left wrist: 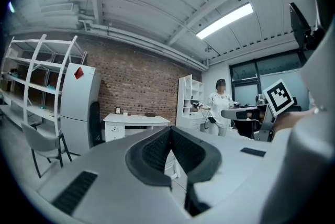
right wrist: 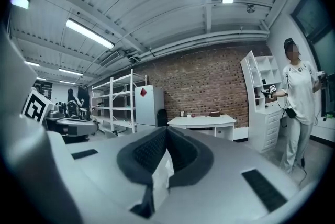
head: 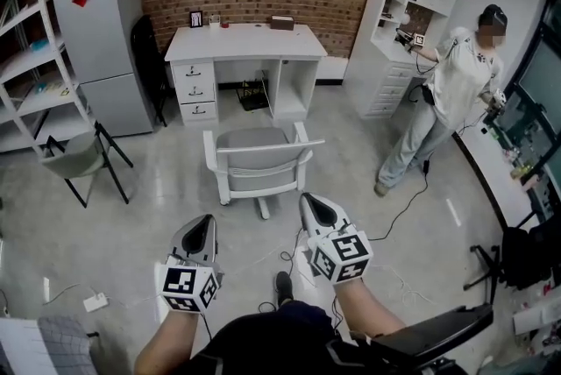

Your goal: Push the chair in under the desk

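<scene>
A white armchair with a grey seat [head: 260, 161] stands on the floor, pulled out in front of the white desk [head: 245, 44] at the brick wall. Its backrest faces me. My left gripper [head: 203, 229] is shut and empty, a little short of the chair's back, to its left. My right gripper [head: 313, 205] is shut and empty too, close behind the chair's right rear corner without touching it. In the left gripper view the desk [left wrist: 137, 120] shows ahead beyond the shut gripper [left wrist: 170, 131]. In the right gripper view the desk [right wrist: 201, 121] also lies ahead past the shut gripper [right wrist: 167, 131].
A person [head: 443, 97] stands at the white shelf unit [head: 405, 5] on the right. A grey fridge [head: 103, 45] and a black chair [head: 149, 65] stand left of the desk. A grey folding chair [head: 79, 159] and white rack [head: 31, 58] are at left. Cables [head: 289, 258] lie on the floor.
</scene>
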### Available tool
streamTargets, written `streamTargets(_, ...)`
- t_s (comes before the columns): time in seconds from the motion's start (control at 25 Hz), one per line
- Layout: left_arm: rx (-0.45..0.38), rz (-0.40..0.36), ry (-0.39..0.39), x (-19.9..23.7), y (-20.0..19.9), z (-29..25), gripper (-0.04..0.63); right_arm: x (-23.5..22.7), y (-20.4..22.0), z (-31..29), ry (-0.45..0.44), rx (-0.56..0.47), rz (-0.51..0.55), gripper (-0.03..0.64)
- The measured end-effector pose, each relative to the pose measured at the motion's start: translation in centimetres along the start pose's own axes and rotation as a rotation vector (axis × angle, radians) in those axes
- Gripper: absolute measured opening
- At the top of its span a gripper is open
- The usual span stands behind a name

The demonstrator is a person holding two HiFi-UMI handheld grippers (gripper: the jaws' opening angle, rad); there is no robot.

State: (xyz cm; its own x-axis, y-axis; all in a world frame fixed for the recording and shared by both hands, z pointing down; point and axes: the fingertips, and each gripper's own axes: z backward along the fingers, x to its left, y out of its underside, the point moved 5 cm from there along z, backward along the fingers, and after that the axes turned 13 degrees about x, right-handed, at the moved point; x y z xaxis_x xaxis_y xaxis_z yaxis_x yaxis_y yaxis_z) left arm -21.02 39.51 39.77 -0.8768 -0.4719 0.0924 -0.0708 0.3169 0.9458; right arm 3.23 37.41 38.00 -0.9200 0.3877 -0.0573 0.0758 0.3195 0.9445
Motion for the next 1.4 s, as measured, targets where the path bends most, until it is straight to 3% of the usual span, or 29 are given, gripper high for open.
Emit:
streamTargets(0.64, 0.076, -0.059, -0.005, -1.5, -3.6, -11.5, 0.008, -10.5, -1.3, -6.9, -0.036, 0.020, -0.049, 0.007)
streamTargets(0.92, 0.119, -0.077, -0.039, -1.5, -4.1, -15.8, 0.008, -14.2, -1.6, -10.0, -0.067, 0.023, -0.026, 0.008)
streamTargets(1.4, 0.142, -0.089, -0.032, -4.0, -5.1, -22.7, 0.009, -20.2, -2.0, -12.5, -0.127, 0.046, 0.022, 0.009)
